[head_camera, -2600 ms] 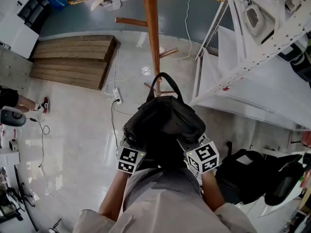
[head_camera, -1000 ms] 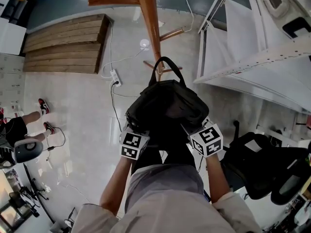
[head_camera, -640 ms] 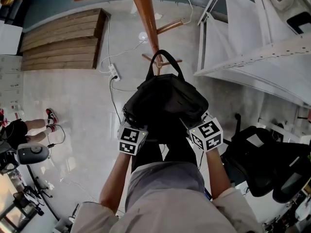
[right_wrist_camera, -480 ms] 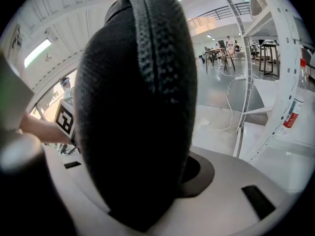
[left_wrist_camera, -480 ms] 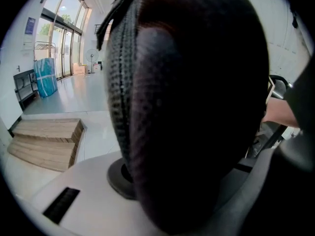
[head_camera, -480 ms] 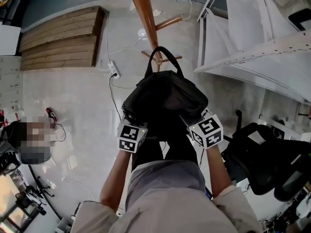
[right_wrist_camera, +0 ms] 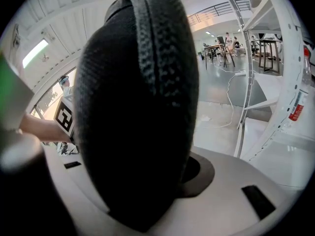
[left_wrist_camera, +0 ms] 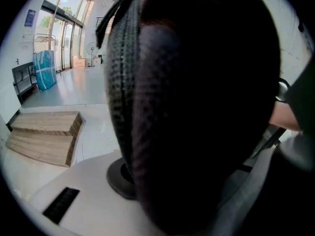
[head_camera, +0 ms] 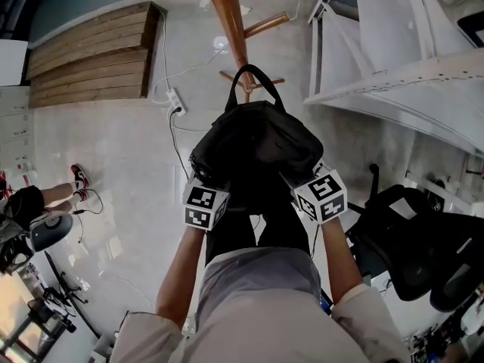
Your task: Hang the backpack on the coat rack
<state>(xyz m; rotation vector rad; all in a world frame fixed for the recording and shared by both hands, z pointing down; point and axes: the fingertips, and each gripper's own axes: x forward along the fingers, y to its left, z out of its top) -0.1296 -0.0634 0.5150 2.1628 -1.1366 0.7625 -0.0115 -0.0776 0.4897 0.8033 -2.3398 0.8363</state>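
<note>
A black backpack [head_camera: 253,146] hangs in the air between my two grippers, its carry loop [head_camera: 253,78] standing up at the far side. My left gripper [head_camera: 203,195] is shut on the bag's left side, and my right gripper [head_camera: 311,187] is shut on its right side. Both pairs of fingertips are hidden in the fabric. The backpack [left_wrist_camera: 197,107] fills the left gripper view, and the backpack [right_wrist_camera: 133,107] fills the right gripper view too. The wooden coat rack pole [head_camera: 227,13] rises just beyond the loop, with a short peg [head_camera: 265,25] to its right.
Wooden steps [head_camera: 91,59] lie on the floor at the upper left, with a power strip and cables [head_camera: 175,100] beside them. A white metal frame [head_camera: 393,74] stands at the right and a black office chair [head_camera: 412,240] below it. A person's legs [head_camera: 30,199] show at the left edge.
Both grippers have sunk a little with the backpack still clamped between them. The loop stays just in front of the pole. The rack's upper arms have slid out of the top of the view.
</note>
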